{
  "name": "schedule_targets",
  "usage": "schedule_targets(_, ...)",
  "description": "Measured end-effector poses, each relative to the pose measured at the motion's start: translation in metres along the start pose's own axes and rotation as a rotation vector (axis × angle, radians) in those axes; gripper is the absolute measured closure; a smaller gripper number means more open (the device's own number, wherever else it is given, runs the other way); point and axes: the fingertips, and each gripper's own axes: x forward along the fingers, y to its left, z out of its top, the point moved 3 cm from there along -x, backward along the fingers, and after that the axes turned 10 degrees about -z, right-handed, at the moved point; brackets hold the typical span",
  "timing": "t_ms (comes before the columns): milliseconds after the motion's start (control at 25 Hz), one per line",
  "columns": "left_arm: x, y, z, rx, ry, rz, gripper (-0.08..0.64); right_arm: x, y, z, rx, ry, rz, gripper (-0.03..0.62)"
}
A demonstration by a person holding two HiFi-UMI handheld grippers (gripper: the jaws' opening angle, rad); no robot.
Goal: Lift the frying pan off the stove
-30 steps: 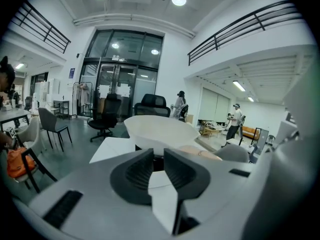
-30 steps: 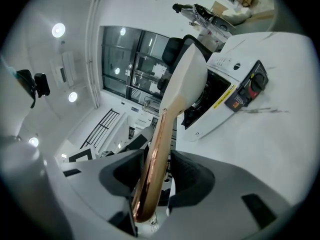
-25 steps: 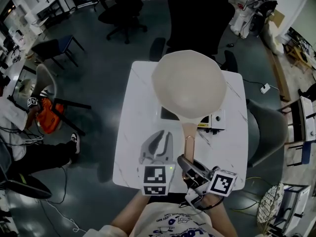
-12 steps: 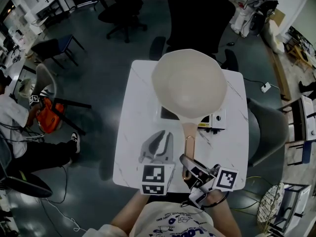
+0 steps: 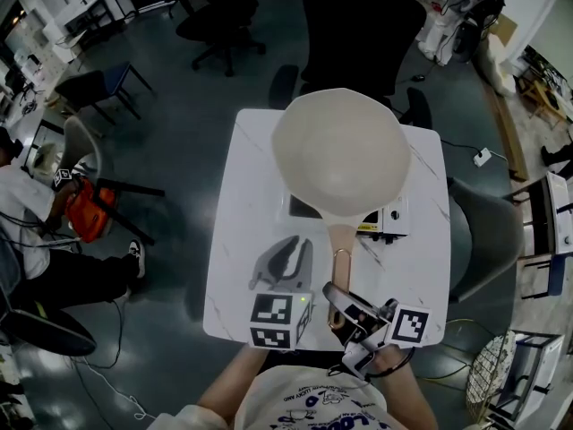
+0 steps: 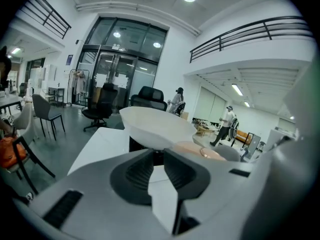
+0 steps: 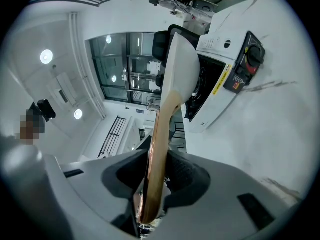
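Note:
A cream frying pan (image 5: 340, 150) sits on a white single-burner stove (image 5: 387, 219) on the white table (image 5: 237, 231). Its tan handle (image 5: 340, 249) points toward me. My right gripper (image 5: 337, 305) is at the handle's near end, jaws closing, with the handle (image 7: 157, 149) edge-on between both pads and touching them. In the right gripper view the pan bowl (image 7: 181, 74) and the stove (image 7: 225, 79) lie ahead. My left gripper (image 5: 295, 253) rests shut and empty on the table left of the handle; its view shows the pan (image 6: 155, 126) just beyond its tips (image 6: 162, 156).
The stove's front panel carries a red-and-black knob (image 7: 250, 59). Office chairs (image 5: 224, 25) stand beyond the table, and a grey chair (image 5: 488, 240) stands at its right. A seated person (image 5: 36, 231) is at the far left. The table's near edge is right below my grippers.
The right gripper has slid slightly nearer me along the handle and its jaws have narrowed around it. The left gripper has shifted a little left and nearer. The pan has stayed on the stove.

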Motion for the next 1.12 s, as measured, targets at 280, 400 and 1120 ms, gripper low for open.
schedule_targets(280,0.014,0.001,0.010,-0.156,-0.005,-0.109,0.489,0.000,0.002,0.000,-0.015,0.021,0.002,0.468)
schedule_targets(400,0.021,-0.002,0.012,-0.238,0.007,-0.180,0.488,0.001,0.001,0.000,-0.023,0.032,-0.002,0.468)
schedule_targets(1120,0.045,-0.012,0.012,-0.518,0.078,-0.436,0.413,0.004,-0.007,0.005,-0.049,0.052,-0.044,0.468)
